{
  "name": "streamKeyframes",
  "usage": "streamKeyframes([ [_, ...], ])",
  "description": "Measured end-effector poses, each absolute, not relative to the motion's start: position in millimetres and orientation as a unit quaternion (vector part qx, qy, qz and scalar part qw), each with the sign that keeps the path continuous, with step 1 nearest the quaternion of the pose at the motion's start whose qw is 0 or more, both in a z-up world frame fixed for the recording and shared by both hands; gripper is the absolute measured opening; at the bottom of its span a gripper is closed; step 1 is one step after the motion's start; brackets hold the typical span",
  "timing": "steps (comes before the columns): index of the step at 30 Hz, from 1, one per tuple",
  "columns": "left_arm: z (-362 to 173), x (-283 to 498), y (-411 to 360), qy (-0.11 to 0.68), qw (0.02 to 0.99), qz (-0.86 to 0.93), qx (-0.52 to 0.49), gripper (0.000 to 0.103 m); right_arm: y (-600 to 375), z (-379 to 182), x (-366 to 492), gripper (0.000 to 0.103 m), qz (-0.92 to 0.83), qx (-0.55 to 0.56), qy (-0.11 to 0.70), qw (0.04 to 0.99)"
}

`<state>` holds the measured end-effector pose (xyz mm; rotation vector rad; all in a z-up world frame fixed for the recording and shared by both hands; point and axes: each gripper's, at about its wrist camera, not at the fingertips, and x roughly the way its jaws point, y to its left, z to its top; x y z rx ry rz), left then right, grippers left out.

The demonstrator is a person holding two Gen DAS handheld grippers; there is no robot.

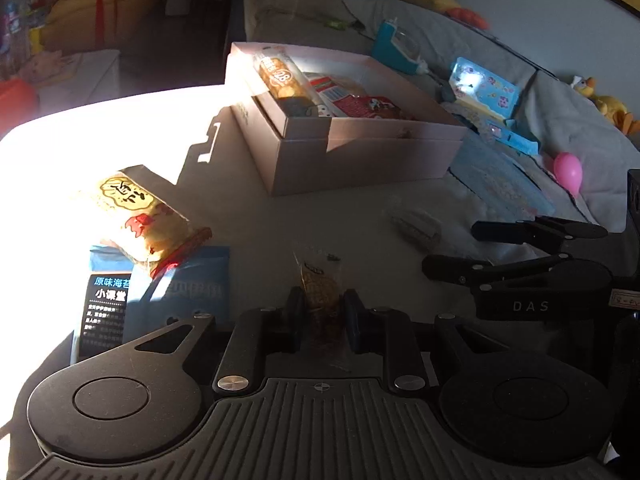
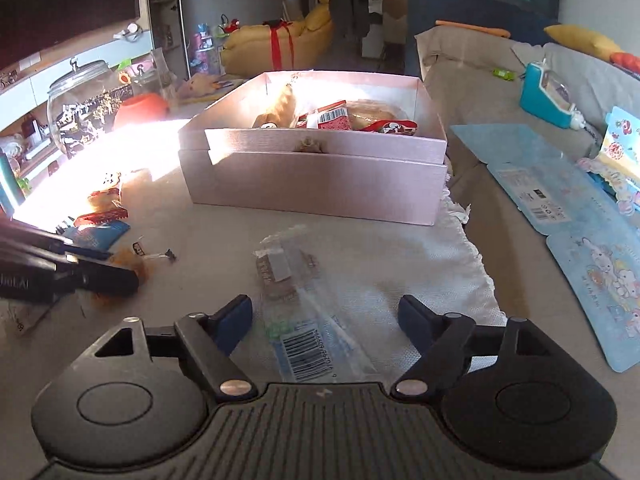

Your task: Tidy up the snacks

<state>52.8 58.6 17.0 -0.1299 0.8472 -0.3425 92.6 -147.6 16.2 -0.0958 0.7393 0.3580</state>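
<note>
Left tool point(image 1: 322, 312) clamped on small amber snack packet point(image 1: 320, 292); right tool point(image 2: 326, 320) spread apart, clear wrapped snack point(image 2: 296, 312) lying between jaws at lower centre.

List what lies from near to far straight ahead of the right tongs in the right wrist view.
Right tongs, open → clear snack packet with a barcode on the white cloth → pink box holding snacks → yellow sofa at the back of the room.
</note>
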Motion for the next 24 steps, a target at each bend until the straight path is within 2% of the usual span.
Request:
streamKeyframes([
  [3,15.3,49.0,57.2,0.408,0.894,-0.174,-0.068,0.025,-143.0,15.8,94.8,0.086,0.169,-0.055,0.362,0.915],
  [7,16.8,48.2,55.9,0.411,0.893,-0.171,-0.068,0.025,-136.0,15.2,106.9,0.096,0.171,-0.058,0.372,0.910],
  [12,21.1,50.6,50.6,0.423,0.882,-0.196,-0.069,0.026,-129.1,12.5,115.8,0.103,0.174,-0.062,0.376,0.908],
  [14,26.7,52.1,57.2,0.411,0.886,-0.197,-0.084,0.030,-129.7,12.1,113.7,0.103,0.175,-0.061,0.374,0.909],
  [19,40.2,72.0,102.9,0.361,0.920,-0.066,-0.137,0.029,-129.3,12.2,112.5,0.103,0.174,-0.063,0.372,0.909],
  [24,29.7,103.7,141.8,0.355,0.921,0.047,-0.153,0.030,-129.9,12.3,112.0,0.103,0.173,-0.062,0.372,0.910],
])
